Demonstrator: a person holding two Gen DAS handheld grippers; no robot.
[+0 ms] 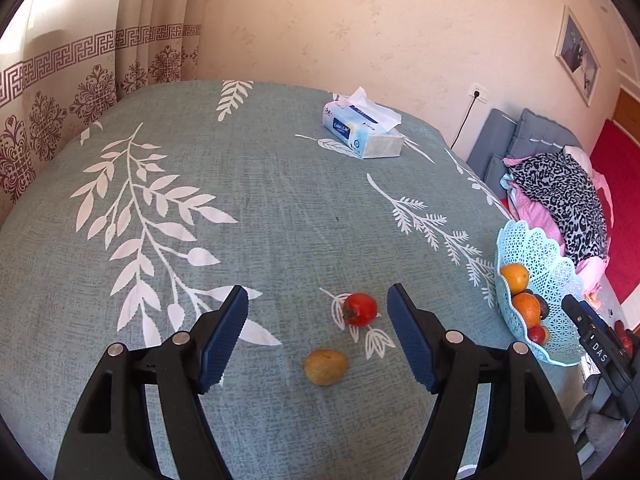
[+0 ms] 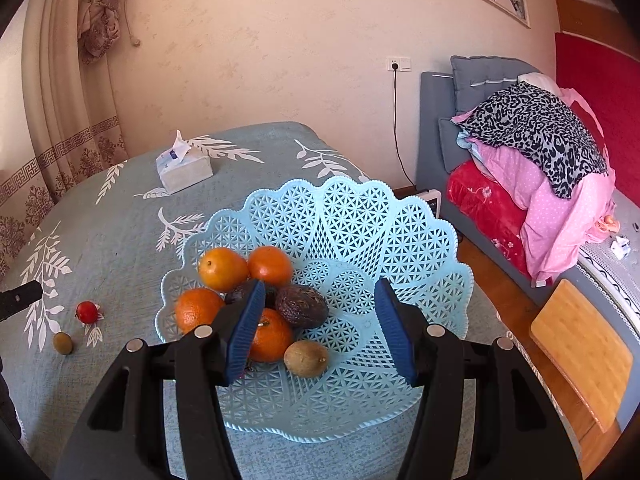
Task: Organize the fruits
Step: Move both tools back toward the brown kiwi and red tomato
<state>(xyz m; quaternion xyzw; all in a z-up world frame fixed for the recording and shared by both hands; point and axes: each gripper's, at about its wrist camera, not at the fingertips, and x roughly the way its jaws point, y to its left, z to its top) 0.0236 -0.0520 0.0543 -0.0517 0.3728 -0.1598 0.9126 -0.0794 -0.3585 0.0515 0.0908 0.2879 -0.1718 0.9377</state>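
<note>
A small red fruit [image 1: 360, 309] and a brown-green kiwi-like fruit [image 1: 325, 367] lie on the teal tablecloth, both between my open, empty left gripper's [image 1: 318, 334] fingers. They also show at the left of the right wrist view: the red fruit [image 2: 87, 312], the kiwi-like fruit [image 2: 63, 343]. A light blue lattice basket [image 2: 360, 232] holds several oranges [image 2: 222, 269], a dark avocado [image 2: 301, 306] and another brown fruit [image 2: 306, 358]. My right gripper [image 2: 322, 328] hovers open and empty over the basket. The basket [image 1: 548, 264] sits at the table's right edge in the left wrist view.
A tissue box [image 1: 362, 132] stands at the far side of the table [image 1: 260, 208]. A curtain [image 1: 60, 92] hangs at the left. A grey sofa with piled bedding [image 2: 532, 152] is to the right, with a wooden board [image 2: 580, 352] nearer.
</note>
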